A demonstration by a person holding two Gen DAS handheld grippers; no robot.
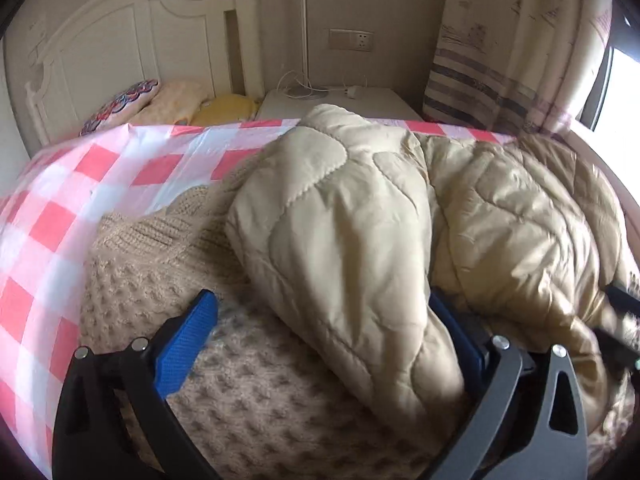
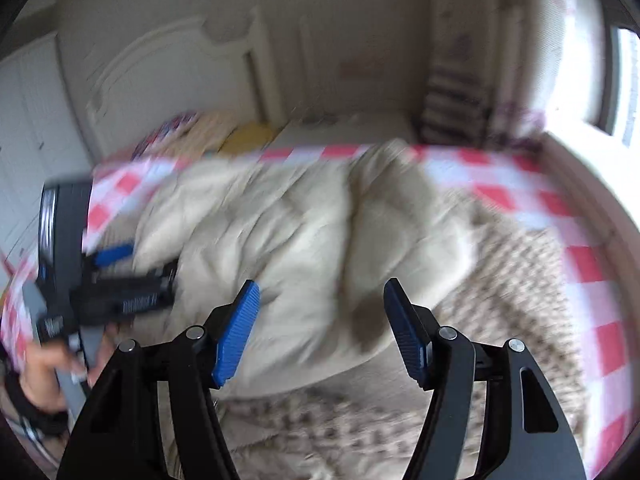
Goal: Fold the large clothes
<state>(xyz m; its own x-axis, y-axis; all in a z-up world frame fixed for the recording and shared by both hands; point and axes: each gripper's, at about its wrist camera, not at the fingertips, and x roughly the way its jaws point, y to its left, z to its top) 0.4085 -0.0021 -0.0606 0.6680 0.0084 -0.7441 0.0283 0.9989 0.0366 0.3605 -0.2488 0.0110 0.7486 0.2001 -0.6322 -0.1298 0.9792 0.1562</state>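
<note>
Quilted jacket (image 1: 344,232) lies bunched on a knitted sweater (image 1: 168,272) mid-bed. Left gripper (image 1: 332,340) jaws straddle a padded fold, unclenched; right gripper (image 2: 320,328) jaws stand open, empty. Risk: slick padding slips, the fold springs apart.

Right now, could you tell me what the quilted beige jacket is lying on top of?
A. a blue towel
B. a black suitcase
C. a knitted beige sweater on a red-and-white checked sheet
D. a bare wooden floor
C: the jacket lies over the knobbly knit sweater, which rests on the checked sheet.
</note>
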